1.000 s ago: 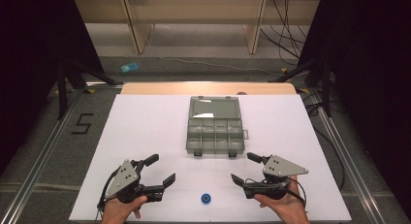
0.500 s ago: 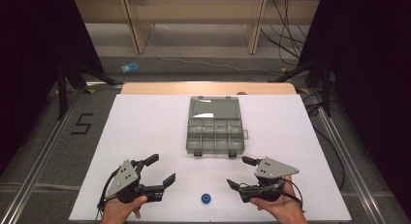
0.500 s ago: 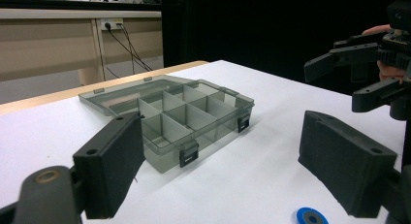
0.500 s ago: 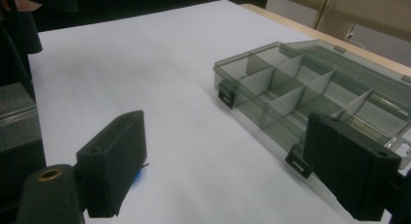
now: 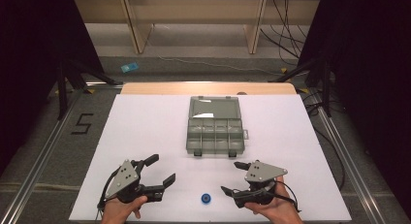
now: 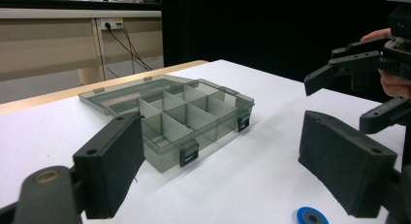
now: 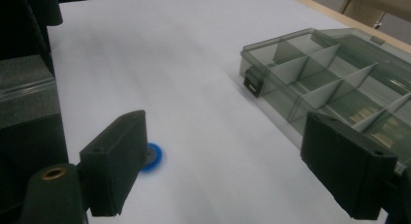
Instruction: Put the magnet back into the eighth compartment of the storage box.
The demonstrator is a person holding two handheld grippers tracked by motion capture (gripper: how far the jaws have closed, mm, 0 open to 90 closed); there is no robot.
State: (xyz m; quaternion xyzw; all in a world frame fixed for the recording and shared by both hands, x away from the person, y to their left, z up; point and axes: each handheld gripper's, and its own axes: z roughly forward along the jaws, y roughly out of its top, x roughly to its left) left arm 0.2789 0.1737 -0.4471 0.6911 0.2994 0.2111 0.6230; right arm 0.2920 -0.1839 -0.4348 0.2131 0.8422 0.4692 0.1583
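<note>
Blue against the white desk [image 5: 145, 117], the small disc [image 5: 206, 199] lies flat near my edge, between the two claws and well short of the box [image 5: 215, 135], whose lid is laid back and whose compartments look empty, though the far ones are hard to read through the smoky plastic. My right claw [image 5: 231, 178] sits just beside the disc with its jaws spread wide and nothing in them; in the right gripper view the disc [image 7: 153, 156] peeks out from behind one jaw, so I am not yet lined up on it. My left claw [image 5: 161, 169] is also wide and empty, resting apart on the other side. I judge this to be the approach for the pick: the disc is untouched, the box waiting. Next I would swing the right claw so both jaws straddle the disc, drop low to the desk because the thing is thin, then close gently and carry it to a compartment.
</note>
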